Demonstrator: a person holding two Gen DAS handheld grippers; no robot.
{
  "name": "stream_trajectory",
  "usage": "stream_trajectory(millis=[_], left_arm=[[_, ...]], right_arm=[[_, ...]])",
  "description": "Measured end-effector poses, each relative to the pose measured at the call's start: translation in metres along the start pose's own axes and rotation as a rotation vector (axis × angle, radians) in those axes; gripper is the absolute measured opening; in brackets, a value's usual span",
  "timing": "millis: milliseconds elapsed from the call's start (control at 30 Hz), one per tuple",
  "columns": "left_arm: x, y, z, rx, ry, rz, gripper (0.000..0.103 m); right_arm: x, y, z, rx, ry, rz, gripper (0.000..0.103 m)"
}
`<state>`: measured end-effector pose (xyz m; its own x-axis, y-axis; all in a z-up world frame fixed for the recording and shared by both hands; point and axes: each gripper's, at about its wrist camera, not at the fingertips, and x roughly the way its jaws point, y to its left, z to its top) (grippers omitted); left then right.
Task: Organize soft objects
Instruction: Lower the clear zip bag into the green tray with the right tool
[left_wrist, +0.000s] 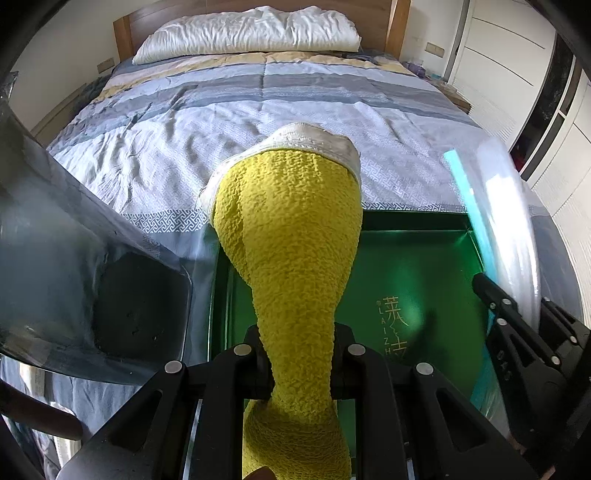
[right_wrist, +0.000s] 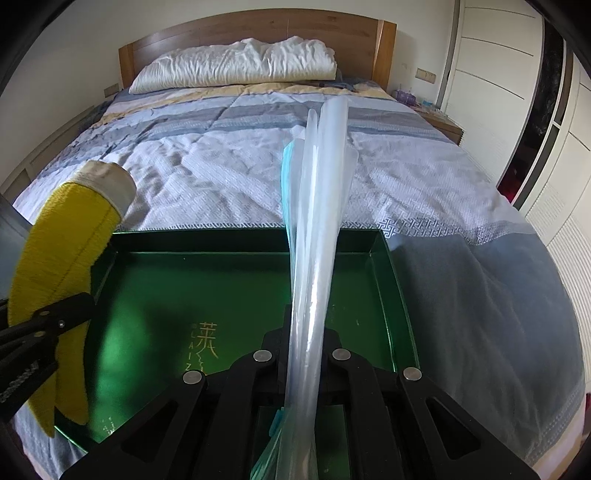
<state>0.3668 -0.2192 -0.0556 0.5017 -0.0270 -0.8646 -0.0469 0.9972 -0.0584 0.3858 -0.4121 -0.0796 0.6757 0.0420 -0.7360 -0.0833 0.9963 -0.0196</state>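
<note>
The wide bed (right_wrist: 258, 166) with its striped blue-and-grey quilt fills both views, a white pillow (right_wrist: 236, 66) lying at 12 o'clock against the wooden headboard. On the quilt at the near end sits the shallow green rectangular tray (right_wrist: 399, 273) with gold lettering, its long axis running from 9 to 3 o'clock across the right wrist view.

The clear plastic zip bag with a teal strip (right_wrist: 317, 206) stands up from the right hand-held gripper (right_wrist: 306, 354), whose jaws are pressed together on its lower part; its long axis runs toward 12 o'clock, over the middle of the tray. The yellow terry sock with a pale grey cuff (left_wrist: 295, 236) is pinched near its lower part by the left hand-held gripper (left_wrist: 299, 354), cuff rising toward 12 o'clock.

In the left wrist view the tray lies directly beneath and at 3 o'clock of the sock; in the right wrist view the sock hangs at 9 o'clock over the tray's left rim. Both held things are over the tray, well apart from each other. By my reading, the bag is the better centred, while the sock would need carrying toward 3 o'clock to land well inside.
</note>
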Motion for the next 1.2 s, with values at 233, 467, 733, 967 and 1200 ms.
stream_trajectory(millis=[233, 467, 733, 967, 1200], left_arm=[[0.001, -0.002, 0.001, 0.006, -0.003, -0.005, 0.014], [0.0, -0.001, 0.001, 0.005, -0.007, -0.006, 0.014], [-0.002, 0.0, 0.0, 0.001, -0.011, -0.01, 0.014], [-0.002, 0.002, 0.0, 0.001, -0.015, -0.012, 0.014], [-0.004, 0.001, 0.0, 0.006, -0.018, -0.008, 0.014]], right_arm=[[0.015, 0.006, 0.004, -0.021, 0.026, -0.012, 0.003], [0.02, 0.01, 0.013, -0.039, 0.027, -0.021, 0.003], [0.025, 0.013, 0.018, -0.056, 0.052, -0.028, 0.003], [0.036, 0.018, 0.019, -0.065, 0.086, -0.025, 0.005], [0.043, 0.018, 0.019, -0.071, 0.113, -0.028, 0.006]])
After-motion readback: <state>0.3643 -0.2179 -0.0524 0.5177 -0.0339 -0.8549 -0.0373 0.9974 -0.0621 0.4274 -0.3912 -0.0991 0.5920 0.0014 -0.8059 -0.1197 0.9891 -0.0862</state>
